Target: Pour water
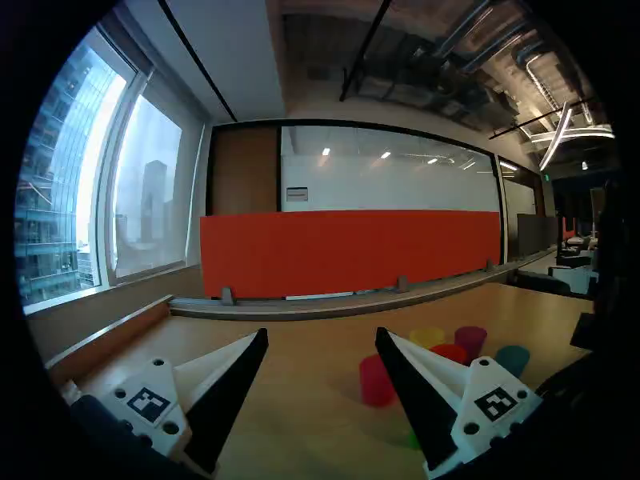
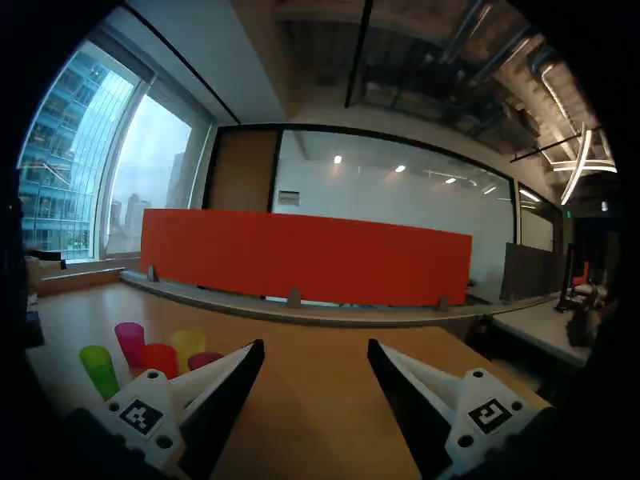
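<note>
Left gripper [image 1: 320, 331] and right gripper [image 2: 314, 342] both spread wide, holding nothing. Coloured cups [image 1: 450, 352] stand clustered on the desk [image 1: 312, 416], between my two grippers. I judge them light, thin, easily tipped; take one mid-wall, gently.

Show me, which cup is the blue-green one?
The teal cup, rightmost of the cluster in the left gripper view, just right of the purple cup. No other cup there is blue-green.
</note>
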Demonstrator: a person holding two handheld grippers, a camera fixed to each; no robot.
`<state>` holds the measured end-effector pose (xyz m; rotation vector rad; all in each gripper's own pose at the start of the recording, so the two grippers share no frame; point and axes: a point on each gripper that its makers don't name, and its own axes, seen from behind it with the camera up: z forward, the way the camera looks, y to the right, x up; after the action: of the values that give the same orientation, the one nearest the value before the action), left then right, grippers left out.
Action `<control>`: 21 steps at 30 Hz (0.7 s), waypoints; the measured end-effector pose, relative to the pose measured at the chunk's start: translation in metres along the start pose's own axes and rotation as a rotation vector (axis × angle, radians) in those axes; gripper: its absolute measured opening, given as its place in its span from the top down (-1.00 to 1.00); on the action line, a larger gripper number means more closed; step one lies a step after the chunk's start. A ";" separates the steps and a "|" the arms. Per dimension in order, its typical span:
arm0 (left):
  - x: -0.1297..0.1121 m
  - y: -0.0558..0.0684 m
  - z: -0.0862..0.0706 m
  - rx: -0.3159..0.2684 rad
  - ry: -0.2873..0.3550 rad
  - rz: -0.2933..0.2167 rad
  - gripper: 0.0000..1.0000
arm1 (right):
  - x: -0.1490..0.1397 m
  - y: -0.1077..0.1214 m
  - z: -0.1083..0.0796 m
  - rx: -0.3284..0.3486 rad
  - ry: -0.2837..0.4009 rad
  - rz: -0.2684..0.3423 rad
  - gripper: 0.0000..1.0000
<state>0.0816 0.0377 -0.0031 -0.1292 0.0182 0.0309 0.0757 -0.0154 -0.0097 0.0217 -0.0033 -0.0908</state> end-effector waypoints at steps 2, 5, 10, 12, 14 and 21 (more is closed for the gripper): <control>0.000 -0.002 0.000 0.015 0.002 0.011 -1.00 | 0.002 0.001 -0.001 -0.006 0.005 0.001 -1.00; 0.001 -0.004 0.000 0.038 0.010 0.024 -1.00 | 0.006 0.002 -0.003 -0.021 0.018 0.007 -1.00; 0.001 -0.006 0.000 0.063 0.025 0.033 -1.00 | 0.010 0.002 -0.006 -0.020 0.020 0.020 -1.00; -0.002 -0.007 0.000 0.073 0.029 0.036 -1.00 | 0.012 0.002 -0.007 -0.022 0.021 0.020 -1.00; -0.005 -0.008 0.000 0.080 0.030 0.040 -1.00 | 0.015 0.004 -0.007 -0.029 0.025 0.019 -1.00; -0.023 -0.012 -0.001 0.102 0.026 0.062 -1.00 | 0.016 0.009 -0.010 -0.048 0.018 0.030 -1.00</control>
<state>0.0590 0.0247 -0.0025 -0.0273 0.0501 0.0902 0.0926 -0.0078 -0.0195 -0.0256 0.0165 -0.0602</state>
